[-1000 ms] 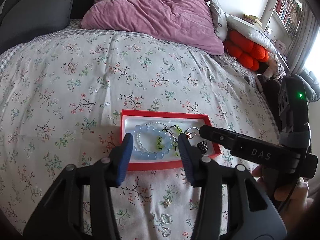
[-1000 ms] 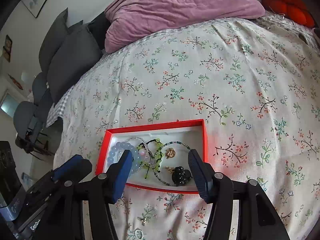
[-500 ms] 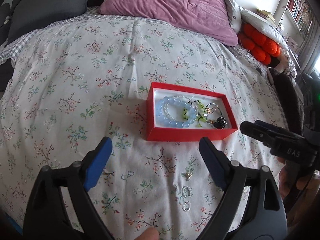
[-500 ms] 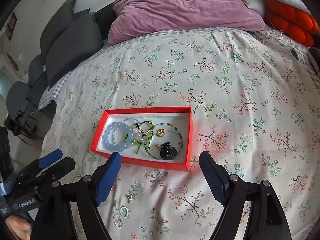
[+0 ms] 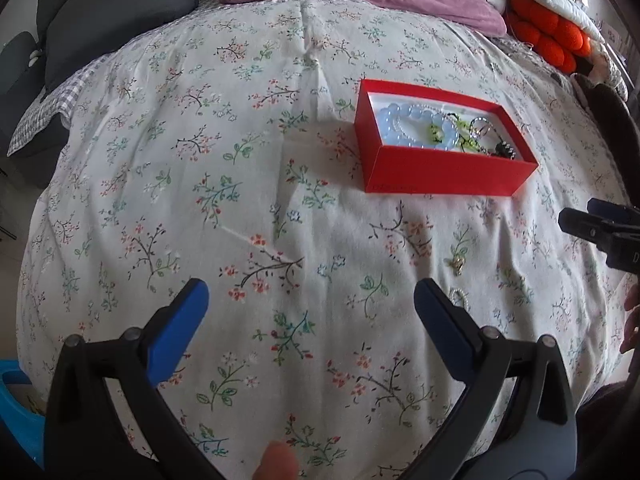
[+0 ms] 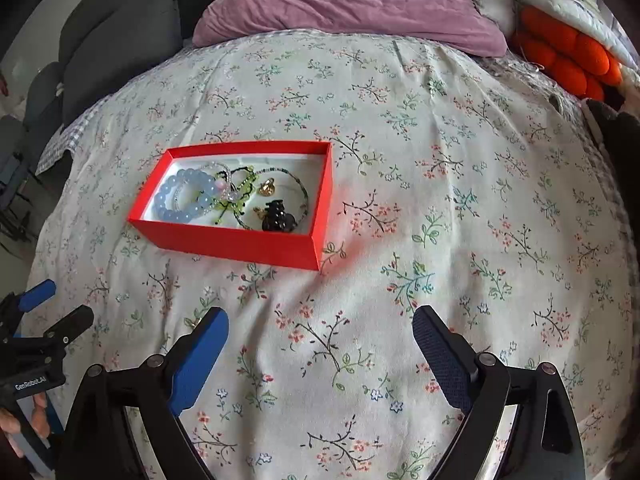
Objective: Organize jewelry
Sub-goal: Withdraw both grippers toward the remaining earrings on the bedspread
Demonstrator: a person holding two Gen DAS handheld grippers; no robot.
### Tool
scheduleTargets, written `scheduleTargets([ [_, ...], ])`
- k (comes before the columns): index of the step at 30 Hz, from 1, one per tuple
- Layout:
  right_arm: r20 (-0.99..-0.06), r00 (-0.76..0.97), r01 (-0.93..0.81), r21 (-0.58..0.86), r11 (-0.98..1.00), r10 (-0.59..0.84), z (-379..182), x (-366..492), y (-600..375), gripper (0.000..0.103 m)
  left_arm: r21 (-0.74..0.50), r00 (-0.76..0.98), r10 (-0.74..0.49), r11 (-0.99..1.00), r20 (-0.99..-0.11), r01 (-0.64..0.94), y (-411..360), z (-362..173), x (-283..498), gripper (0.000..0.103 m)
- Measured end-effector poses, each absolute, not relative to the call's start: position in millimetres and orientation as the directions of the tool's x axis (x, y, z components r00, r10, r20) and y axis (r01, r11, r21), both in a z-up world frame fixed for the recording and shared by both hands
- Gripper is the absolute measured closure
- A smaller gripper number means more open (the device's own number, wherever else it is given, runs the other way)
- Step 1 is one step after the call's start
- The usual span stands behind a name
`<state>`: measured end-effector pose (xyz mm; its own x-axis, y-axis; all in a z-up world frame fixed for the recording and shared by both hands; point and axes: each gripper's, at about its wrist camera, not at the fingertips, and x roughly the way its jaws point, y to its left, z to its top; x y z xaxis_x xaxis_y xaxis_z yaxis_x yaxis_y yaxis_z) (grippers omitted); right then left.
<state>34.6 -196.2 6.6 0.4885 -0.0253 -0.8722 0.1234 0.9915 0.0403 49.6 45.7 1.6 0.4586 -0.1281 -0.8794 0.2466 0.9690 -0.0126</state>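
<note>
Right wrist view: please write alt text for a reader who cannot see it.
An open red box of jewelry, with a pale blue bead bracelet and a black piece inside, sits on a floral bedspread. In the foreground the right gripper is opening, nothing between its blue pads; the left gripper shows at the left edge.

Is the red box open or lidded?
Open: the red cardboard box has no lid on; the pale blue bead bracelet lies exposed inside.
</note>
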Motion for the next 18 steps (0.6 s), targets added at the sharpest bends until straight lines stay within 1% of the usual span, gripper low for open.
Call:
scheduleTargets([
  [3,-0.886,0.462,0.123,0.024,0.992,-0.036,0,28,-195,0.009,0.016,0.452,-0.111,0.963,-0.885,0.267,45,-4,41,0.001],
  [9,-0.921,0.389,0.116,0.012,0.993,-0.034,-20,17,-194,0.009,0.029,0.416,-0.096,0.958,-0.904,0.285,44,-19,30,0.001],
  [12,-0.927,0.371,0.095,-0.021,0.995,-0.055,-26,13,-192,0.009,0.043,0.408,-0.088,0.953,-0.909,0.301,41,-24,26,0.001],
  [18,-0.938,0.338,0.064,-0.057,0.996,-0.075,-36,8,-187,0.009,0.023,0.382,-0.112,0.943,-0.917,0.333,34,-29,22,0.001],
])
